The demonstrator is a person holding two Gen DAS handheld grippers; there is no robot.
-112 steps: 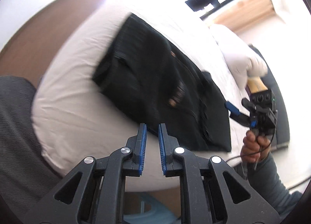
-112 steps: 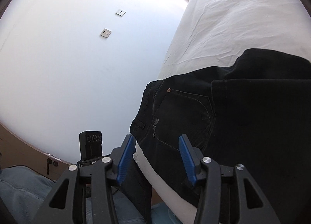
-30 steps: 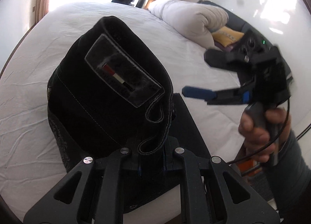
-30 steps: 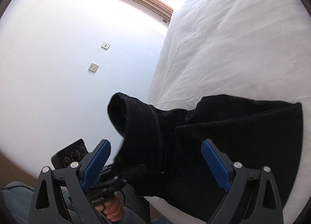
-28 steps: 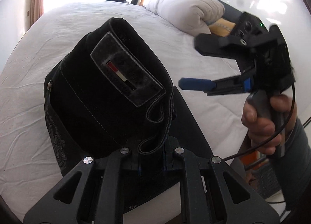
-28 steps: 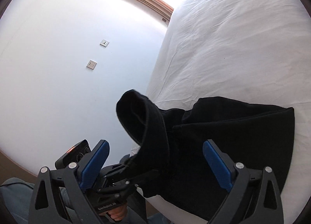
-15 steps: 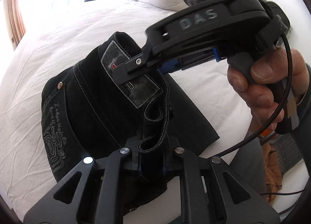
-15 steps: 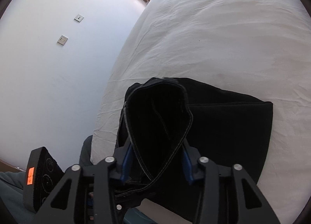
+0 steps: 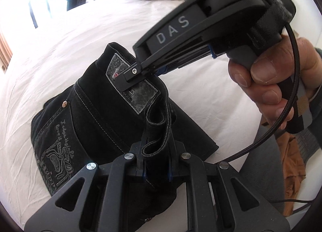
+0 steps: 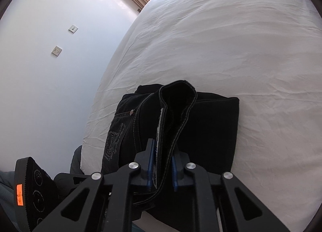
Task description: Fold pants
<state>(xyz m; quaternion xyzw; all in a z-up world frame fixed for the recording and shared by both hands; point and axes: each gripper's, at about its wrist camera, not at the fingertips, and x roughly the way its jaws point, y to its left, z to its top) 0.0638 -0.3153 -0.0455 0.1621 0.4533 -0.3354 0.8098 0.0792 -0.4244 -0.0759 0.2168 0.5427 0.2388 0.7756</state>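
At the bed's (image 10: 231,36) near edge, the left gripper (image 9: 156,168) and right gripper (image 10: 162,164) both clench the black pants' (image 9: 96,115) raised waistband.

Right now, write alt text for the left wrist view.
The left gripper clamps the raised waistband of black pants lying on a white bed. The right gripper, held by a hand, grips the waistband at its label.

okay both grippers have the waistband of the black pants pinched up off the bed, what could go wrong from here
The left gripper and right gripper clamp the waistband close together, so they could collide. The bunched band could slip from either grip. Lifting further may drag the folded pants, near the bed edge, out of shape.
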